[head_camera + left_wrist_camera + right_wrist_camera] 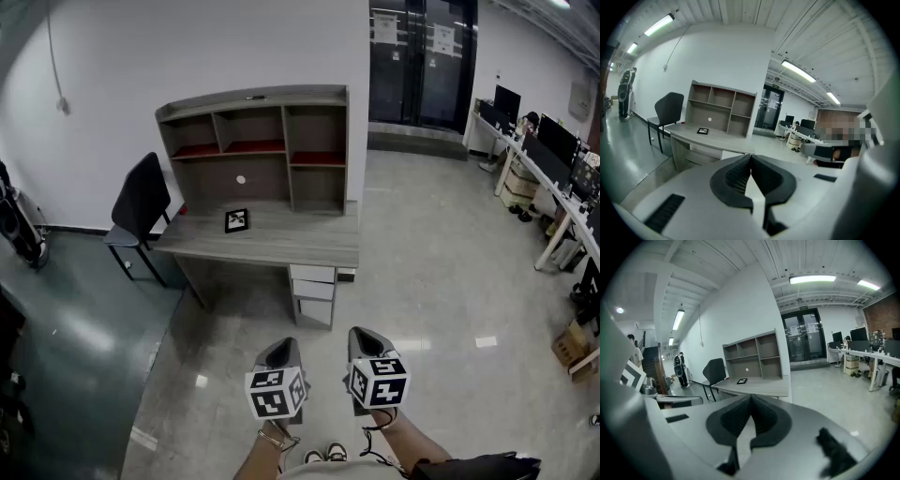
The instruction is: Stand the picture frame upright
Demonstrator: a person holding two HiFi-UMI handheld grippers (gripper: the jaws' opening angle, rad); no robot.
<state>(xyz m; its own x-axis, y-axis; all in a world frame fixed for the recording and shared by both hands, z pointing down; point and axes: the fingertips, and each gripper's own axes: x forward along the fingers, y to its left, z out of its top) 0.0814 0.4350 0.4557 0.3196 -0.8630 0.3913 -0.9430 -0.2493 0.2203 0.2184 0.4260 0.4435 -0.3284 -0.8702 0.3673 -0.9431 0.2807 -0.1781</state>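
A small black picture frame [237, 220] lies flat on the grey desk [309, 246], in front of the shelf unit. It also shows far off as the picture frame [702, 131] and the picture frame [741, 381] in the two gripper views. My left gripper [281, 349] and right gripper [367, 336] hover side by side over the floor, well short of the desk. Both are shut with nothing between the jaws, as seen in the left gripper [750, 157] and right gripper [750, 398] views.
A shelf unit [255, 141] stands on the desk's back half. A dark chair [139, 211] sits at the desk's left end, drawers [313, 287] under its right side. Office desks with monitors [553, 159] line the right wall. Glass doors [422, 61] are behind.
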